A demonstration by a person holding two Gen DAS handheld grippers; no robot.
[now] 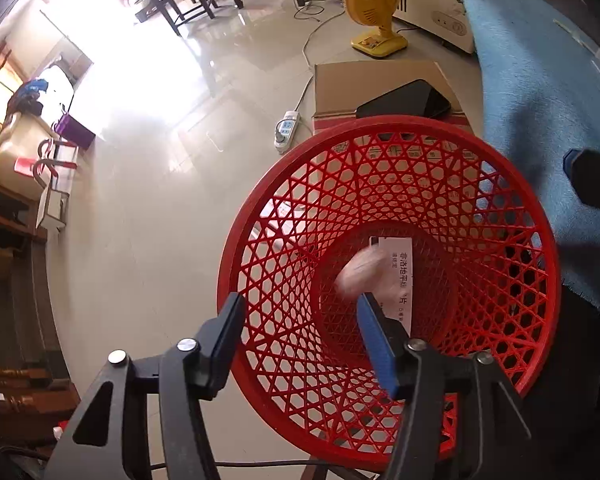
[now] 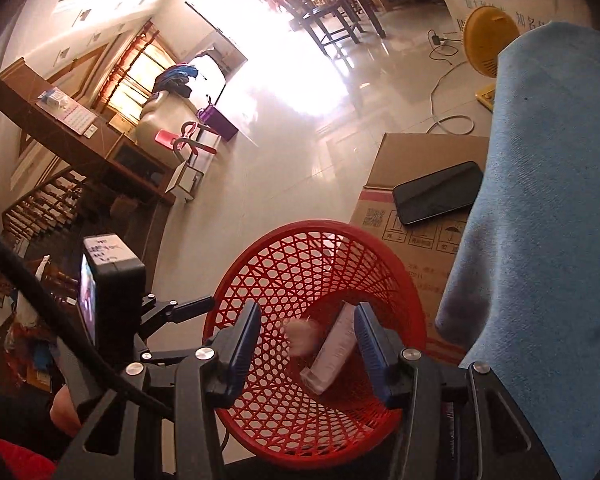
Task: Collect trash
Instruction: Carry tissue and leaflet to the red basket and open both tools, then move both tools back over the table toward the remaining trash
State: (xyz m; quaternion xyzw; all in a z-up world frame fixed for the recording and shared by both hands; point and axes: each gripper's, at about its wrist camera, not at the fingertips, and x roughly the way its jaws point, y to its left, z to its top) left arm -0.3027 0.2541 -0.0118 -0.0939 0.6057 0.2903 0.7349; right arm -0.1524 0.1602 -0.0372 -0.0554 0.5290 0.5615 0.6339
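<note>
A red lattice waste basket (image 1: 512, 240) stands on the floor below both grippers and also shows in the right wrist view (image 2: 284, 272). A white medicine box (image 1: 400, 264) lies at its bottom; it shows in the right wrist view too (image 2: 336, 348). A blurred pale crumpled wad (image 1: 360, 270) is in the air inside the basket, seen also from the right (image 2: 302, 334). My left gripper (image 1: 300, 336) is open and empty above the basket's near rim. My right gripper (image 2: 306, 340) is open and empty over the basket.
A cardboard box (image 1: 372, 80) with a black phone (image 1: 408, 100) on top stands behind the basket. A blue cloth (image 1: 540, 100) covers a surface at the right. A yellow fan (image 1: 374, 12) and a power strip (image 1: 286, 128) sit on the tiled floor.
</note>
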